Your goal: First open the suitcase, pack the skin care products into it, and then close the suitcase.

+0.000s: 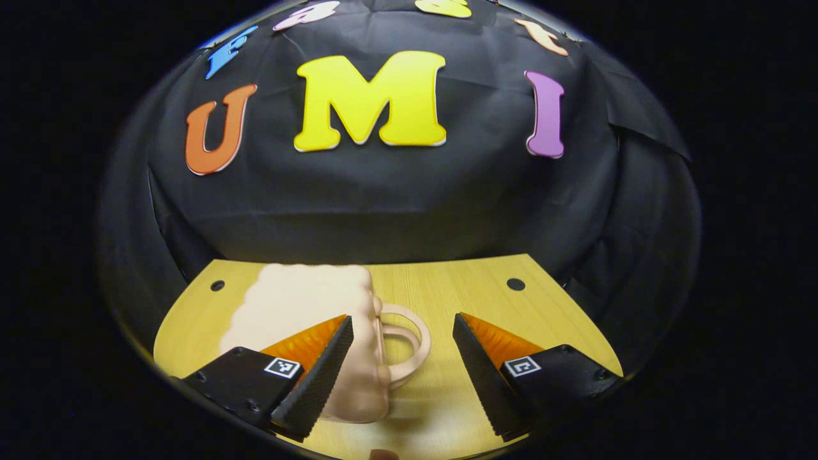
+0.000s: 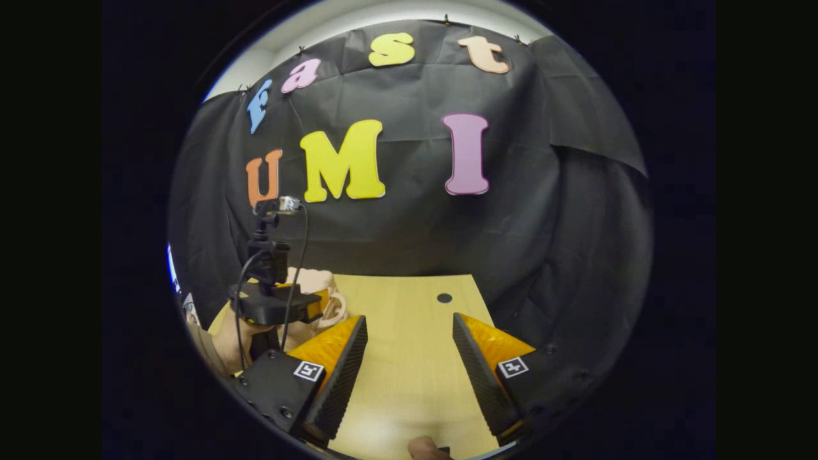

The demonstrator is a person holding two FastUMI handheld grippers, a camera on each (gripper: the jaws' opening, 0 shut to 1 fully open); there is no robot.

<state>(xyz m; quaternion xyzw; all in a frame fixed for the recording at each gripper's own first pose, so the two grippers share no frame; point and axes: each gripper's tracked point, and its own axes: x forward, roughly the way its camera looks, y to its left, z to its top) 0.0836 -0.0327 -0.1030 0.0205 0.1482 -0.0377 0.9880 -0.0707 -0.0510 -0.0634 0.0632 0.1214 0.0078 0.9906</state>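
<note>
On the wooden table [image 1: 441, 300], ahead of your left gripper [image 1: 402, 370], stands a small pale pink suitcase [image 1: 307, 319] with a ribbed shell, its loop handle [image 1: 406, 345] turned toward the gap between the fingers. Your left gripper's jaws are spread wide, nothing between them; the left finger [image 1: 319, 377] overlaps the case's near side in the left gripper view, though the blur there leaves it unclear whether it touches. The handle sits just inside the open span, near the left finger and well apart from the other one.

From the right gripper view, your right gripper [image 2: 409, 377] hangs over bare tabletop [image 2: 409, 345], jaws wide apart and empty. Farther off to its left you see the left gripper [image 2: 275, 306] with its cable, your hand [image 2: 230, 345] holding it from below, and part of the suitcase [image 2: 316, 284] just behind it. The case looks closed, as far as the soft focus allows. A dark round hole [image 2: 444, 298] marks the table near its far edge.
</note>
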